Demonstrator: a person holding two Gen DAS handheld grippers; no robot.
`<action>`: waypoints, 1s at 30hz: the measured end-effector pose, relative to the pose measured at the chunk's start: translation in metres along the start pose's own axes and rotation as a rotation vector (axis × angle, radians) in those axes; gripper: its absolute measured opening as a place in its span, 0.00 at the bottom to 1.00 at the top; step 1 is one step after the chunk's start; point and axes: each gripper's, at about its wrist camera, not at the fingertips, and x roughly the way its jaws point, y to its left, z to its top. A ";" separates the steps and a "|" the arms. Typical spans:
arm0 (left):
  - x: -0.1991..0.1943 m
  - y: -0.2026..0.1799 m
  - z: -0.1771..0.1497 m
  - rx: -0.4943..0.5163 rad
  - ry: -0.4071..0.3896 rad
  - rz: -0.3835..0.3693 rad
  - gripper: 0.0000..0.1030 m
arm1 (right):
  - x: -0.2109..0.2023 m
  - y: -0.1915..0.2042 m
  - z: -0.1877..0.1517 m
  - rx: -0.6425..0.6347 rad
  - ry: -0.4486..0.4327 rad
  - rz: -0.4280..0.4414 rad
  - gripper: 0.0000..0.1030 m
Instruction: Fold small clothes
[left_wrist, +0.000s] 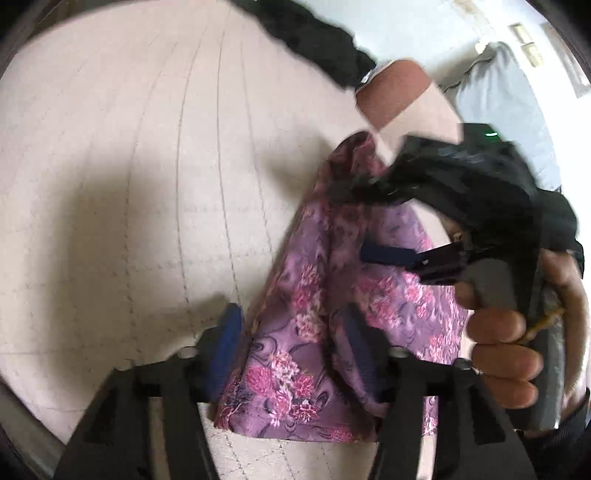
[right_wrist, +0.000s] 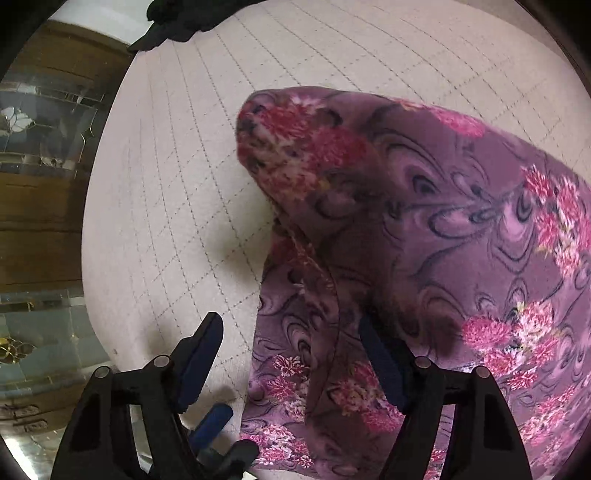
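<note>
A purple cloth with pink flowers (left_wrist: 317, 302) lies bunched on a cream quilted surface (left_wrist: 129, 166). My left gripper (left_wrist: 291, 343) is open, its blue pads on either side of the cloth's near edge. The right gripper (left_wrist: 417, 258) shows in the left wrist view, held in a hand at the right, its fingers over the cloth; whether they pinch it I cannot tell. In the right wrist view the cloth (right_wrist: 424, 240) rises in a raised fold, and my right gripper (right_wrist: 291, 365) stands open, its right pad against the cloth.
A dark garment (left_wrist: 314, 40) lies at the far edge of the surface; it also shows in the right wrist view (right_wrist: 173, 22). A wooden cabinet with glass panels (right_wrist: 40, 147) stands to the left. The left gripper's blue tip (right_wrist: 214, 421) shows at the bottom.
</note>
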 end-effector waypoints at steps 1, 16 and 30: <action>0.008 0.003 0.000 -0.002 0.034 -0.002 0.58 | -0.004 -0.006 -0.001 0.004 0.000 0.010 0.78; 0.034 -0.002 0.006 -0.020 0.149 -0.135 0.26 | -0.013 -0.029 -0.019 -0.022 0.041 0.074 0.79; 0.027 -0.031 0.000 0.122 0.139 -0.003 0.46 | -0.014 -0.005 -0.020 -0.067 0.063 -0.042 0.79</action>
